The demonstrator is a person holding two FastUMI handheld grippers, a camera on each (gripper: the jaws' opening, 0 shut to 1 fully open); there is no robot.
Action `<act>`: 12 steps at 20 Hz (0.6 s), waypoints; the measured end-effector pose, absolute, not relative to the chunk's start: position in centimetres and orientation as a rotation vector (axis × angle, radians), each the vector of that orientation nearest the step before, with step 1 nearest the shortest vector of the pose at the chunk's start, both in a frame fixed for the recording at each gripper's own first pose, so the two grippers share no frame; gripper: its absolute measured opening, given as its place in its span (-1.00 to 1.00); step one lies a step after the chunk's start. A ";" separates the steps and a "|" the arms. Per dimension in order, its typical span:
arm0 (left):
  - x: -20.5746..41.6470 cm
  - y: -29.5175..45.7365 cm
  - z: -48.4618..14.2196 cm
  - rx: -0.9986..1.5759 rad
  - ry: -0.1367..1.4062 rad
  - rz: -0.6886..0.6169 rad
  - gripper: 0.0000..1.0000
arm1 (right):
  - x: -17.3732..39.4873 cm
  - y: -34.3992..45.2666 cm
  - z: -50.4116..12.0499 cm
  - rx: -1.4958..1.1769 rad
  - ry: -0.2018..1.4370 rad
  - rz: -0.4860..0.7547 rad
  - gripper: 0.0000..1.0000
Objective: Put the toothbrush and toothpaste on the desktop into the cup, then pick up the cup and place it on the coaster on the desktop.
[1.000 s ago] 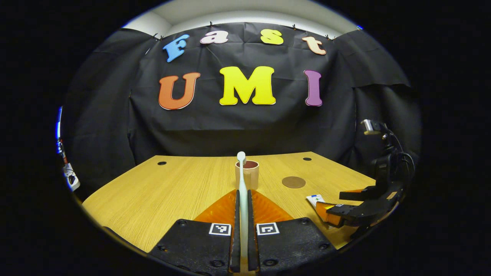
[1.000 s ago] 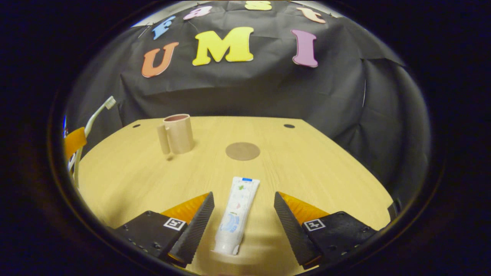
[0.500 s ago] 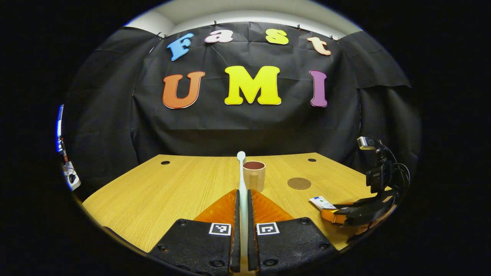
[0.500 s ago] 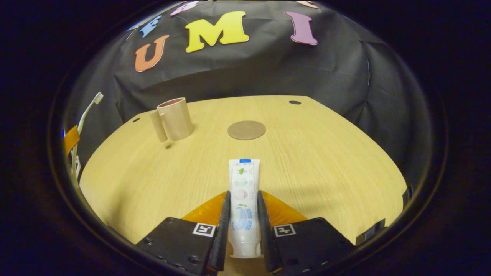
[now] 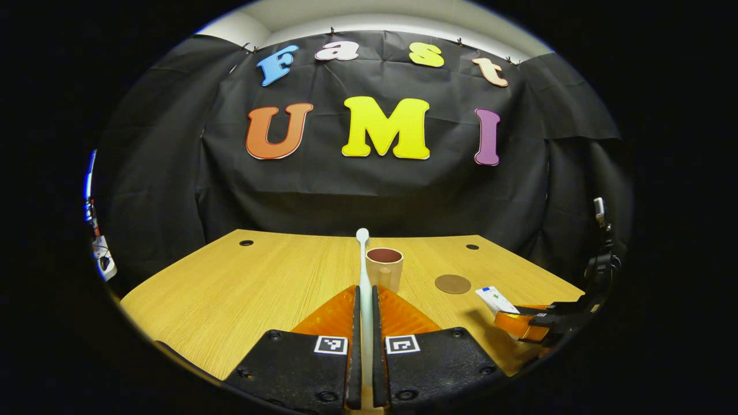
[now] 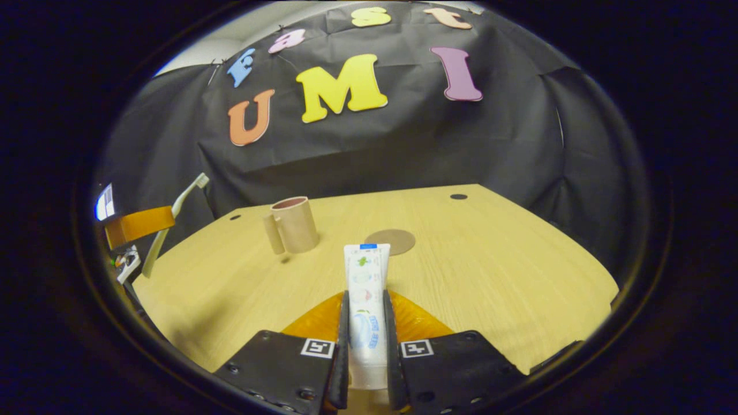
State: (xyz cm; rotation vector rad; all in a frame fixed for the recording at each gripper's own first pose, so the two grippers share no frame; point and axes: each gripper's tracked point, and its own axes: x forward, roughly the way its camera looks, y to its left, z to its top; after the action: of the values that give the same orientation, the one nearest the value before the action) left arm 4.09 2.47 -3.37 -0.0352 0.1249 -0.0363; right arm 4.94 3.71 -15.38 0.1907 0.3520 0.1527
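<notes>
The toothbrush (image 5: pixel 362 271) is clamped between the closed fingers of the left gripper (image 5: pixel 363 323), taken along its handle, with its long axis running straight forward along the fingers and its head at the far end, pointed toward the cup (image 5: pixel 384 266). A light, stiff plastic stick of this kind is judged easy to carry, though a thin, smooth handle may swivel in the grip if it is knocked against the rim. The toothpaste tube (image 6: pixel 365 300) is pinched between the closed fingers of the right gripper (image 6: pixel 365 340), held by its lower body with the cap end toward the camera and the flat crimped end forward, lifted off the wooden surface (image 6: pixel 490 276). A tube is expected to be soft and to give under pressure, so a hold on the firmer part near the shoulder is judged safer than one across the middle. The cup stands upright on the surface, handle toward the booth's left in the right gripper view, with the round coaster (image 6: pixel 390 241) lying just beside it; being light, it is likely to tip if struck sideways.
</notes>
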 end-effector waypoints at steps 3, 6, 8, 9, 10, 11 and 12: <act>6.0 2.4 -2.7 -0.054 0.143 -0.040 -0.80 | 4.8 3.0 -11.9 0.174 0.269 0.156 -0.46; 8.2 2.7 -1.1 -0.055 0.130 -0.032 -0.80 | 4.7 2.5 -8.4 0.162 0.199 0.158 -0.43; 9.7 3.0 0.2 -0.038 0.111 -0.016 -0.80 | 4.5 2.7 -6.3 0.166 0.154 0.190 -0.46; 10.4 3.2 0.7 -0.028 0.102 -0.009 -0.80 | 4.2 2.6 -5.5 0.175 0.135 0.197 -0.46; 11.1 3.3 1.5 -0.025 0.087 -0.005 -0.80 | 3.9 2.5 -5.0 0.184 0.117 0.206 -0.46; 11.9 3.2 2.1 -0.024 0.077 -0.006 -0.81 | 3.6 2.6 -4.5 0.189 0.103 0.215 -0.47; 12.7 3.1 2.8 -0.023 0.066 -0.005 -0.81 | 3.3 2.4 -4.4 0.189 0.096 0.217 -0.47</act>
State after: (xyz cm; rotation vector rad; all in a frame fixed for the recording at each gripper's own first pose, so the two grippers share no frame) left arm 12.74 3.10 2.78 -0.0228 0.0658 -0.0047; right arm 3.33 2.41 -4.39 0.1893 0.0955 0.2172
